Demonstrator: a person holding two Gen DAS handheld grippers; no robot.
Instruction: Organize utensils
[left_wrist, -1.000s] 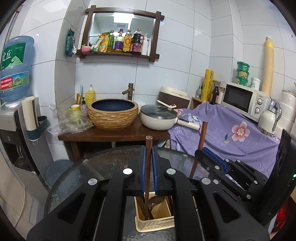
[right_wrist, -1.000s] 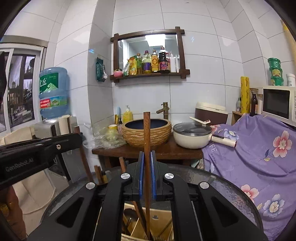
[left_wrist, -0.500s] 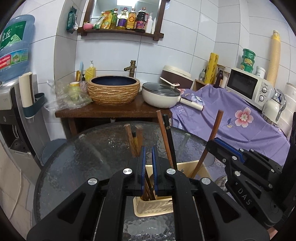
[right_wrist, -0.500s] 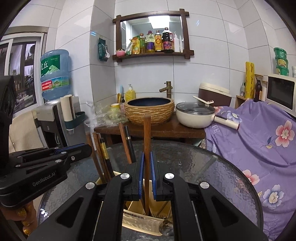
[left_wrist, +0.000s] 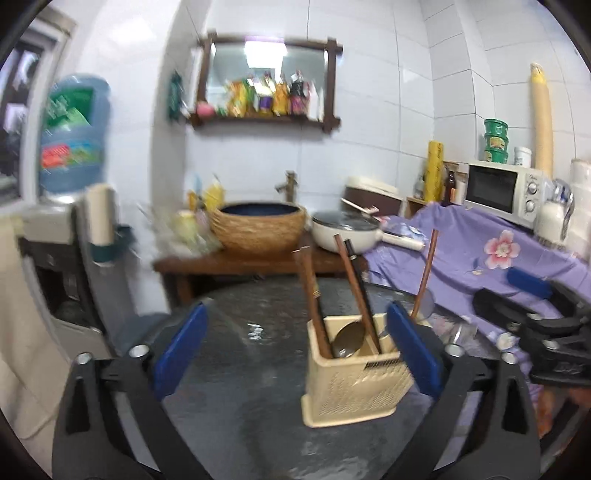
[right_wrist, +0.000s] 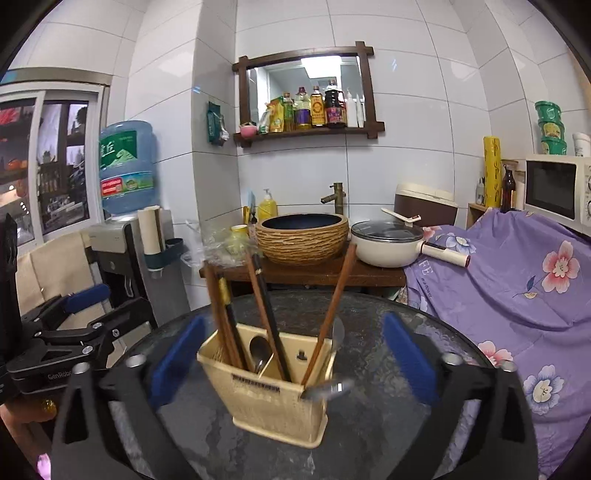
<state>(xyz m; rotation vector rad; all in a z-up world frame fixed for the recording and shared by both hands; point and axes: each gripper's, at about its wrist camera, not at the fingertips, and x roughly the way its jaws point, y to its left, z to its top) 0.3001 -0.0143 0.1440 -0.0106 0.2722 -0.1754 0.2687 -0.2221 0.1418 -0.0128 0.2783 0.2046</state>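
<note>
A cream utensil holder (right_wrist: 273, 391) stands on the round glass table (right_wrist: 388, 332). Several brown and dark chopsticks (right_wrist: 266, 310) lean in it, and one brown chopstick (right_wrist: 332, 306) tilts right. A metal spoon (right_wrist: 258, 350) sits inside; a blurred metal piece (right_wrist: 325, 389) is at the front rim. My right gripper (right_wrist: 293, 325) has its jaws opening wide, the holder ahead between them, untouched. My left gripper (left_wrist: 295, 317) is also opening, with nothing in it; the holder (left_wrist: 351, 376) sits by its right finger (left_wrist: 413, 347). The left gripper (right_wrist: 74, 314) shows at the left edge of the right wrist view.
Behind the table stands a wooden stand with a woven basin (right_wrist: 303, 236) and a white lidded pan (right_wrist: 388, 243). A purple flowered cloth (right_wrist: 517, 280) covers the right side under a microwave (right_wrist: 557, 188). A water dispenser (right_wrist: 125, 229) stands at the left.
Each gripper was shut on a brown chopstick, lowered it into the holder and has now opened wide. The released chopsticks lean in the holder. Both grippers have drawn back.
</note>
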